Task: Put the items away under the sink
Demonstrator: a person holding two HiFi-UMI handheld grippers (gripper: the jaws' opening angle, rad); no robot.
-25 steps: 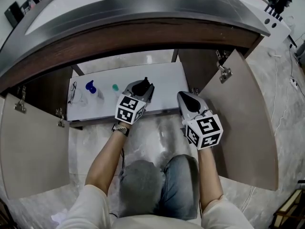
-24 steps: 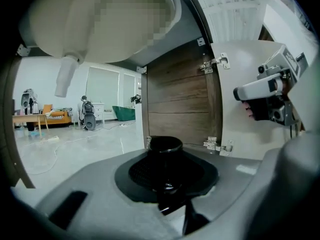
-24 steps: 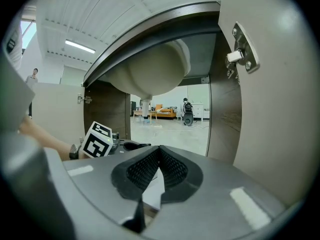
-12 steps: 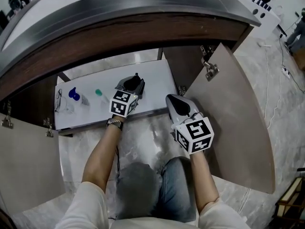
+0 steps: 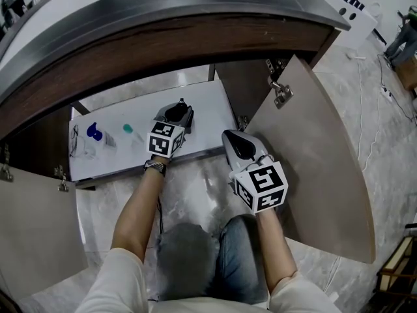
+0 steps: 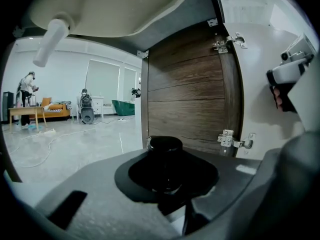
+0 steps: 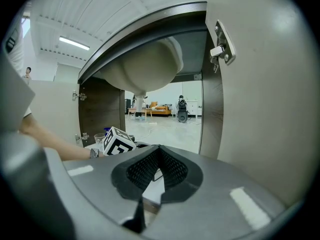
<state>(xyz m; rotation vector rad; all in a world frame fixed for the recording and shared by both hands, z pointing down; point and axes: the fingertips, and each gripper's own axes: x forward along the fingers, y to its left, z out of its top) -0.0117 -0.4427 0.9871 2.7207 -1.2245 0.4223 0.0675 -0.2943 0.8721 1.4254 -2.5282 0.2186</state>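
Observation:
My left gripper (image 5: 180,110) reaches over the white shelf (image 5: 208,109) under the sink, shut on a black round-capped container (image 5: 178,111). In the left gripper view the black-capped container (image 6: 165,156) sits between the jaws, its body hidden by them. On the shelf's left part stand a blue-topped item (image 5: 94,134), a teal-capped item (image 5: 128,129) and a clear glass (image 5: 78,143). My right gripper (image 5: 236,139) hovers at the shelf's front right corner, shut with nothing in it; in the right gripper view its mesh pads (image 7: 145,166) meet at the tips.
Both cabinet doors stand open: the right door (image 5: 313,155) beside my right gripper, the left door (image 5: 32,220) at the far left. The sink bowl (image 6: 110,9) and its drain pipe (image 6: 50,36) hang above the shelf. A dark wood side wall (image 6: 190,104) lies ahead.
My left gripper has gone further in over the shelf and a little lower, still carrying the black-capped container. The right gripper has stayed put. The head view has shifted.

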